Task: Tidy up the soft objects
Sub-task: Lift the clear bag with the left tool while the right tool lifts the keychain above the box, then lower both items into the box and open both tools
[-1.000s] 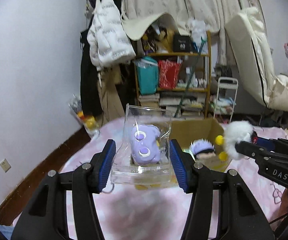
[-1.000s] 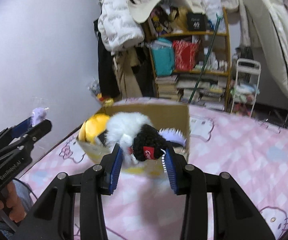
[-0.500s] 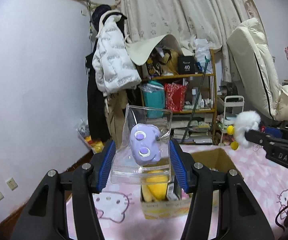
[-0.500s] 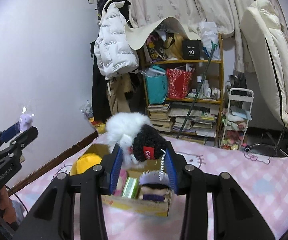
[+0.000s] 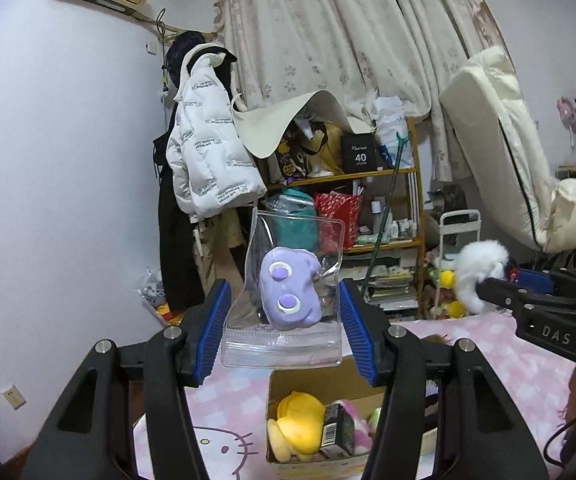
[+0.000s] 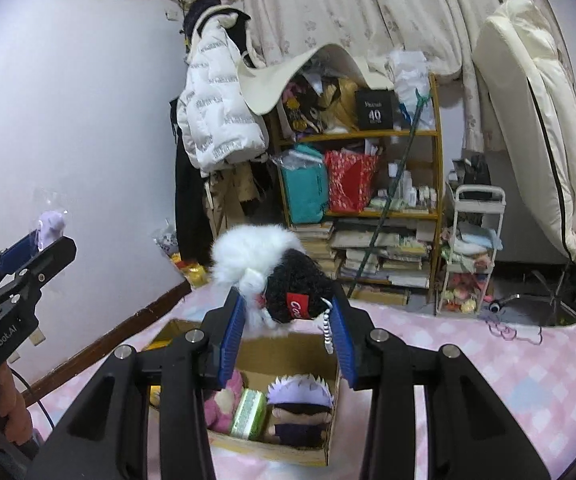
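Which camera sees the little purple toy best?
The left wrist view: the purple toy sits centred in its clear bag, both eyes visible. The right wrist view shows only a small purple bit at the left edge.

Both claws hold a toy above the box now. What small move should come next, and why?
Probably lower the right claw and release the black-and-white plush into the cardboard box: it hangs right above the opening. The left claw grips the bagged purple toy.

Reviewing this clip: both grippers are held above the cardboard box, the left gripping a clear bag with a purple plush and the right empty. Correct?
Not quite. The right gripper is not empty: the right wrist view shows its jaws shut on a black-and-white fluffy plush. The rest holds: the left gripper grips the clear bag with the purple plush, above the cardboard box.
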Tool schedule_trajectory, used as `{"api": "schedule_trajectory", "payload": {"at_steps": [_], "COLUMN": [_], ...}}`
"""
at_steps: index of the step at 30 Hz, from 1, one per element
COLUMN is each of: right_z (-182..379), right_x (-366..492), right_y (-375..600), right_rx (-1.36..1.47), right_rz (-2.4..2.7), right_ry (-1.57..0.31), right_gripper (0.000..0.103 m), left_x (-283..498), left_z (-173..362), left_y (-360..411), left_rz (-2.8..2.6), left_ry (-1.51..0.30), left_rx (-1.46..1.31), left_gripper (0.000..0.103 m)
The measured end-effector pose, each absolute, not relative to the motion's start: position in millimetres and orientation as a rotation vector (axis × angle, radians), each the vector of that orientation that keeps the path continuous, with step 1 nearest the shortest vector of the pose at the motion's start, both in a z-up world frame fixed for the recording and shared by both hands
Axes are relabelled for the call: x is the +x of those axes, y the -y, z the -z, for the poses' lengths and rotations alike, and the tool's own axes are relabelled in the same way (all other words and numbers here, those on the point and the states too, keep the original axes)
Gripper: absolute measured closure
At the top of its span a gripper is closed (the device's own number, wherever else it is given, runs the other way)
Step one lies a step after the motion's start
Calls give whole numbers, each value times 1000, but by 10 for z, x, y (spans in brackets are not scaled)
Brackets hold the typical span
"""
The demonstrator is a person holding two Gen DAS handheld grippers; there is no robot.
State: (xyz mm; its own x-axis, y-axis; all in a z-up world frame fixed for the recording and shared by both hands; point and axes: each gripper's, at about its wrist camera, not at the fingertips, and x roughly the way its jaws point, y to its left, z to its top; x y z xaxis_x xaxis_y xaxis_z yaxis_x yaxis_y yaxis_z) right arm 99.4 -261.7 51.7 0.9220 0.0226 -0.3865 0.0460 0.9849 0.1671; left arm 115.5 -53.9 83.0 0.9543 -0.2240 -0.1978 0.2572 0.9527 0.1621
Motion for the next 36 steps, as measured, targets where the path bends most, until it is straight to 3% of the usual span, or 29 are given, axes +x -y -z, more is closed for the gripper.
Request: {"api": "schedule_trajectory", "payload": {"at_steps": [18,29,32,34,36], "right_z": [163,356,395,404,402], "right_x": [1172,1243,1268,1278,1279], "right_y": [2512,2561,2572,2579,2575], "right_rx": [192,243,249,255,248], "right_rz": [-43,-76,-91,-101,-97], "right_ry": [-539,-594,-606,-606,-601], "right_gripper": [60,59,58,57,57], "left_x": [1551,1550,1543,1527,1512], "left_z": [-131,46,67,66,54], "left_y": [607,737,750,733,719], "left_rz": [289,283,287,281,272], "left_ry": [-442,-458,-466,-465,-464], "left_rx": [139,173,169,160,157], "left_gripper": [49,47,42,30,27]}}
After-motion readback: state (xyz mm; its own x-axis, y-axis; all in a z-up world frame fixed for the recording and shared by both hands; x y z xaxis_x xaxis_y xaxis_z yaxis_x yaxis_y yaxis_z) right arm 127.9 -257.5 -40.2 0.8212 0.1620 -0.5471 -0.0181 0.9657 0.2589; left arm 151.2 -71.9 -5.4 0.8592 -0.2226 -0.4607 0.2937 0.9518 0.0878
